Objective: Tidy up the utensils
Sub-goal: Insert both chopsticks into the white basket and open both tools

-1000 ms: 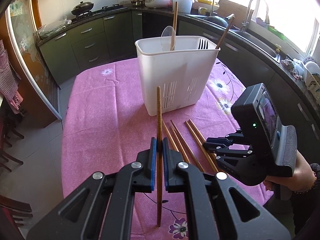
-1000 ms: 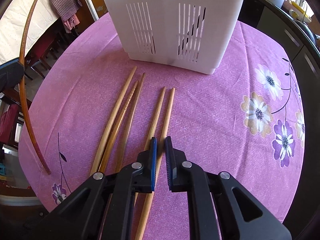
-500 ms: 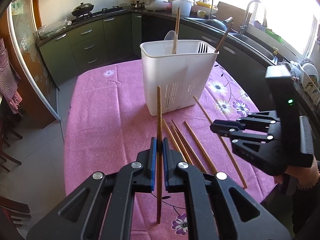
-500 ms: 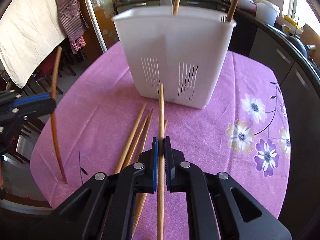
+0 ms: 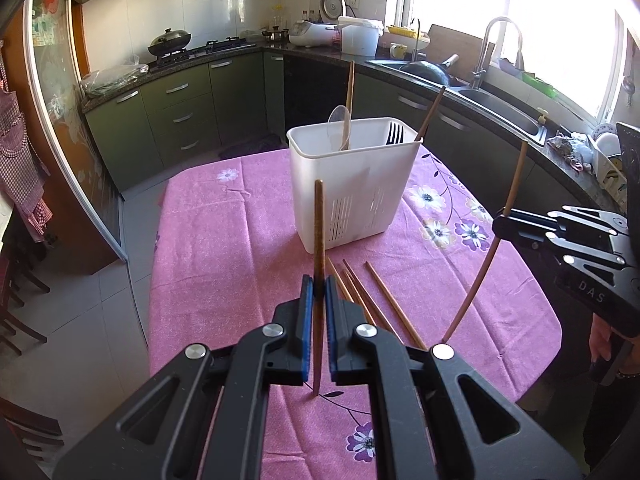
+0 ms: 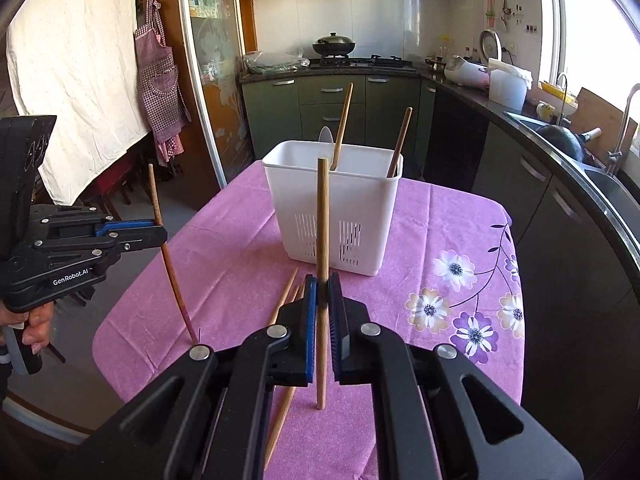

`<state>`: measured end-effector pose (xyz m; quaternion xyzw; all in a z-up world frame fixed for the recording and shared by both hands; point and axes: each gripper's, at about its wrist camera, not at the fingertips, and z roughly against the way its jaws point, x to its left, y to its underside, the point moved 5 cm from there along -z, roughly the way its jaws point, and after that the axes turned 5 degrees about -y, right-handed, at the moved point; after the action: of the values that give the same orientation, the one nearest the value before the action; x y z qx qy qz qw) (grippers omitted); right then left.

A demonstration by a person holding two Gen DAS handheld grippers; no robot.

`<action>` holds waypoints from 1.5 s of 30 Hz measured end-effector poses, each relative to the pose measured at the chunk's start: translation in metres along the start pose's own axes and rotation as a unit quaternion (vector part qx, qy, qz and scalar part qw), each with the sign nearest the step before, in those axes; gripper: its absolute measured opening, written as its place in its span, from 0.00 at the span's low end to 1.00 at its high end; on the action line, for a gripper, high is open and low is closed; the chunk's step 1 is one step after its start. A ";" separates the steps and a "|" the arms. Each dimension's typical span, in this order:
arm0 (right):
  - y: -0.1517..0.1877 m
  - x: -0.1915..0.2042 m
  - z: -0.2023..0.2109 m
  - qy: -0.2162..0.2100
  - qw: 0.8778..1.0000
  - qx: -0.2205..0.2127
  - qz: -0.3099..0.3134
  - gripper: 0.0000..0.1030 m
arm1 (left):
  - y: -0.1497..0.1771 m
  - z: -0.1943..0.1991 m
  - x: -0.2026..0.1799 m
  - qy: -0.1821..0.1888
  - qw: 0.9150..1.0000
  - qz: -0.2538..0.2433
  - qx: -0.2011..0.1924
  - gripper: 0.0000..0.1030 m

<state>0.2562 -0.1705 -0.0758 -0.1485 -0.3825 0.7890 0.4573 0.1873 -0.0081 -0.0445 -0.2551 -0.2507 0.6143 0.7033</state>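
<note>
Left gripper (image 5: 316, 288): we see its blue pads clamped on a dark brown chopstick (image 5: 319, 240), held upright in front of the white utensil caddy (image 5: 352, 196); its lower tip hangs above the pink floral tablecloth (image 5: 224, 256), though we cannot tell by how much.
Right gripper (image 6: 322, 294): it grips a lighter wooden chopstick (image 6: 322, 216), also upright, on the near side of the caddy; in the left wrist view that stick looks bowed, which we put down to the fisheye lens.
Loose chopsticks (image 5: 376, 300): we count about four on the cloth just in front of the caddy, but their near ends are covered by the left gripper's body, so the count is unsure.
Caddy contents: two wooden handles (image 6: 342, 132) lean above the rim, with a pale translucent spoon (image 5: 339, 130) and black fork tines (image 5: 395, 134); everything below the rim is hidden by the wall.
Holding hand (image 6: 34, 326): only some fingers under the left gripper show in the right wrist view; the rest is cut off at the frame edge.
</note>
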 end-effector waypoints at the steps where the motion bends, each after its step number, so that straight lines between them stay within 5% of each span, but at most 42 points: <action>1: 0.001 0.000 0.002 -0.001 1.000 0.000 0.000 0.07 | 0.001 0.001 -0.001 0.000 1.000 -0.002 0.000 0.06; 21: -0.020 -0.003 0.014 -0.014 1.000 -0.023 -0.005 0.07 | -0.020 0.015 -0.009 0.012 1.000 -0.013 -0.007 0.06; 45: -0.196 -0.040 0.066 -0.027 0.984 -0.173 -0.040 0.07 | -0.185 0.091 -0.024 0.032 0.988 -0.004 -0.154 0.06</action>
<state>0.3587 -0.1778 0.1086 -0.1887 -0.5310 0.6959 0.4451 0.2607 -0.0482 0.1458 -0.3786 -0.3206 0.5570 0.6660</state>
